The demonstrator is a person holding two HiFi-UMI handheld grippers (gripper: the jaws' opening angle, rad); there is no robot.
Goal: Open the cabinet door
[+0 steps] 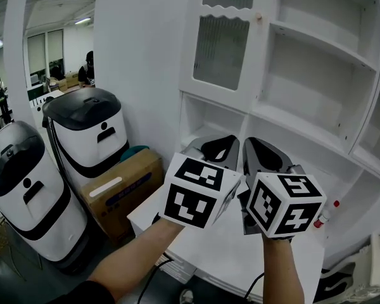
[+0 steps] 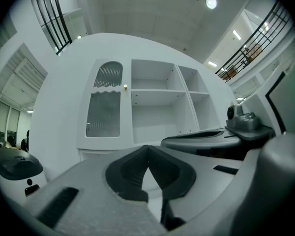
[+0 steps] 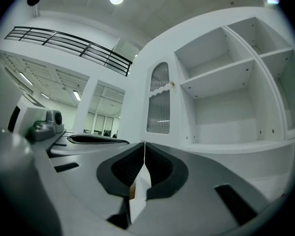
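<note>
Holding both tools clenched with nothing in them, I have my left gripper (image 1: 220,145) and right gripper (image 1: 261,154) side by side, almost touching and pointing about level, away from me. Each pair of jaws meets pad to pad, as each gripper's own view shows, and nothing sits between them. From those tips the cabinet door (image 1: 223,46) lies farther off and well above. It is a tall, narrow panel with ribbed glass, its long axis upright, and it looks shut in its frame. Its small knob (image 1: 258,18) sits high on the door's right edge, just beside the open shelves (image 1: 316,75). From that I judge the hinges run down the left edge and the door swings out toward me and to the left. The knob stands almost straight above my right gripper and a little right of my left one, so the right looks the nearer hand. Either tool has to rise and part its jaws before it can take that knob.
</note>
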